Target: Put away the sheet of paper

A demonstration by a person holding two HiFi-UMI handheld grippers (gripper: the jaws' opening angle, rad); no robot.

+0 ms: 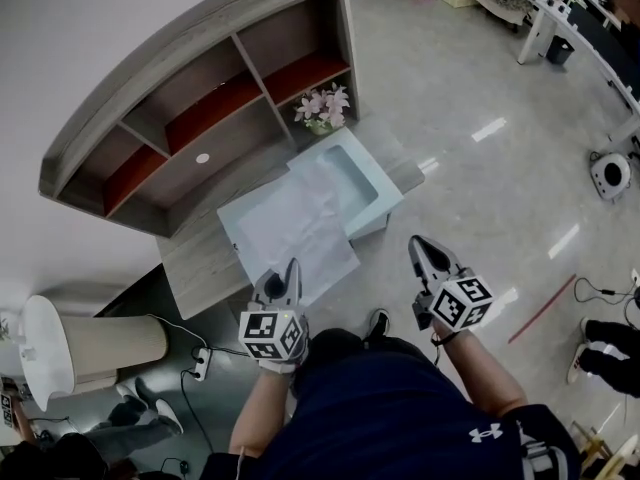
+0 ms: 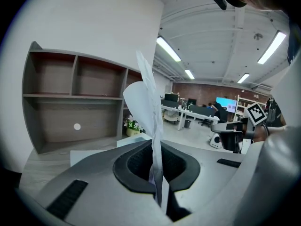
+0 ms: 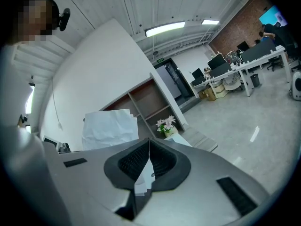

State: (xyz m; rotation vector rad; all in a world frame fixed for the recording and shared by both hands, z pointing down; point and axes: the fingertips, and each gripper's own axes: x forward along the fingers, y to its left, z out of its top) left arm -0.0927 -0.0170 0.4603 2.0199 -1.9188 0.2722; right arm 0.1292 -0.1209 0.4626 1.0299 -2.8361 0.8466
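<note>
**Sheet of paper being clamped in the left gripper over the desk**

The sheet of paper (image 1: 300, 230) is being pinched at its near edge by the left gripper (image 1: 291, 271), whose jaws are being pressed together on it. In the head view the sheet is being shown at the centre of the frame. It is spreading up and to the right from the gripper, across the grey desk (image 1: 200, 258) and across the near part of a pale blue tray (image 1: 388, 200). Whether it is touching either cannot be told. In the left gripper view the crumpled sheet (image 2: 148, 98) is being seen nearly edge-on, rising from between the jaws up the middle of the frame.

The right gripper (image 1: 420, 250) is being held to the lower right of centre in the head view, apart from the sheet and over the floor (image 1: 480, 88). In the right gripper view its (image 3: 149, 142) jaw tips are being seen closed together. A pale patch is showing in the gap behind them and cannot be identified. The sheet (image 3: 108, 126) is being seen at the left of that frame.

A pot of pink flowers (image 1: 322, 108) is being shown just beyond the tray, against the curved shelf unit (image 1: 150, 78) at the upper left.
</note>
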